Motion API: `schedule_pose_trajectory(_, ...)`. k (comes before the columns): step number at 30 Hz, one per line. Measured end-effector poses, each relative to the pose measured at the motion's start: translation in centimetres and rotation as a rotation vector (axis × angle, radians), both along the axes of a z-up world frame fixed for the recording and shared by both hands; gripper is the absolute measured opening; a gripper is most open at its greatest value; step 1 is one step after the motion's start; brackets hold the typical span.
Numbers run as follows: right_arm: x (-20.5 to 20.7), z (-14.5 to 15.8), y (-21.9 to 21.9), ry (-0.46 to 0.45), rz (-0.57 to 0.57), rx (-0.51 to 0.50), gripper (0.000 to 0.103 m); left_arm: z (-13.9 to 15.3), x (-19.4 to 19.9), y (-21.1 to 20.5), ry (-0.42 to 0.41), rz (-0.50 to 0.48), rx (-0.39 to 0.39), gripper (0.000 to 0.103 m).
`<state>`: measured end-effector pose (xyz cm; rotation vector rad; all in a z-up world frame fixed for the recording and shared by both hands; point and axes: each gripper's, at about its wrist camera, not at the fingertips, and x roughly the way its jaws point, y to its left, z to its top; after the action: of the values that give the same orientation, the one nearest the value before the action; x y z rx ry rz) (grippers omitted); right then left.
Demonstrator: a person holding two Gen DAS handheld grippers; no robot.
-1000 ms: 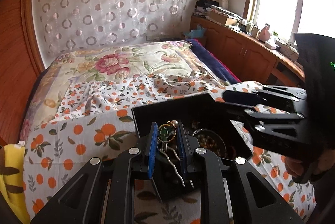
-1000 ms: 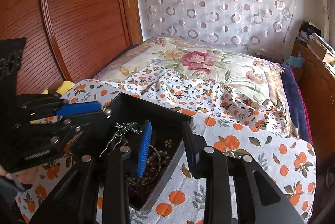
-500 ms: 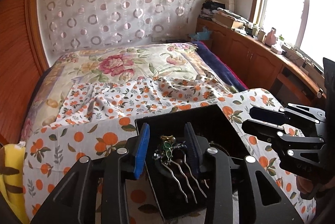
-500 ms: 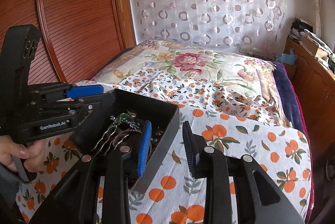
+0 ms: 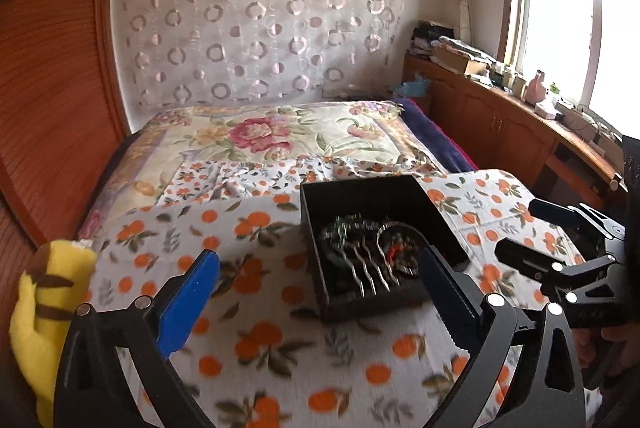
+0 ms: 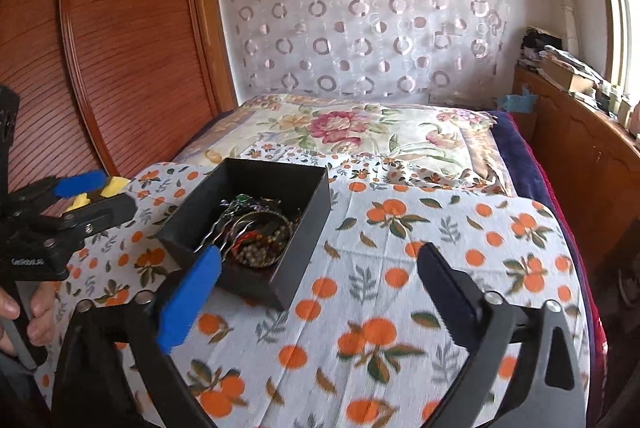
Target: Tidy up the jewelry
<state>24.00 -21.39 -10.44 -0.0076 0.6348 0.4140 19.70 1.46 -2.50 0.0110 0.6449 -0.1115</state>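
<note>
A black open box (image 5: 362, 188) stands on the orange-print cloth on the bed; it also shows in the right wrist view (image 6: 304, 228). Inside lie a silver hair comb with a green ornament (image 5: 360, 264), also in the right wrist view (image 6: 228, 224), and a bangle with beads (image 5: 400, 248). My left gripper (image 5: 320, 292) is wide open and empty, pulled back in front of the box. My right gripper (image 6: 320, 288) is wide open and empty, to the right of the box. Each gripper shows in the other's view, the right (image 5: 560, 252) and the left (image 6: 72, 204).
A yellow plush toy (image 5: 44, 308) lies at the bed's left edge. A wooden wardrobe (image 6: 120, 48) stands on the left. A wooden cabinet (image 5: 500, 124) with clutter runs under the window on the right. The floral quilt (image 5: 280, 136) covers the far bed.
My left gripper let go of the hair comb, which now lies in the box. Both grippers opened wide and pulled back from the box.
</note>
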Motion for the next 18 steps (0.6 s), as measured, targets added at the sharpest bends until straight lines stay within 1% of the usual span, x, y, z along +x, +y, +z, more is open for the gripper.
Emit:
schedule_pose_trajectory(4,-2.3,0.8,-0.3,-0.014,-0.020,0.004,0.100,0.8,-2.7,0.1,-0.007,0.006,0.011,0.095)
schedule_pose_trajectory(7,-4.4,1.8,-0.3,-0.037,-0.029,0.008,0.100,1.7,-5.1,-0.1,-0.031,0.011,0.030,0.095)
schedule_pose_trajectory(11,-7.6,3.5,-0.2,-0.102,-0.056,-0.003,0.100,3.0,-7.9,-0.3,-0.067,0.026,0.029,0.095)
schedule_pose_trajectory(14,-10.4,5.0,-0.6,-0.150,-0.071,0.019,0.100,3.8,-9.9,-0.6,-0.094,0.030,0.023,0.095)
schedule_pose_trajectory(18,-13.4,6.2,-1.5,-0.184,-0.094,0.044,0.100,4.8,-12.8,-0.6,-0.132,0.037,0.021,0.095)
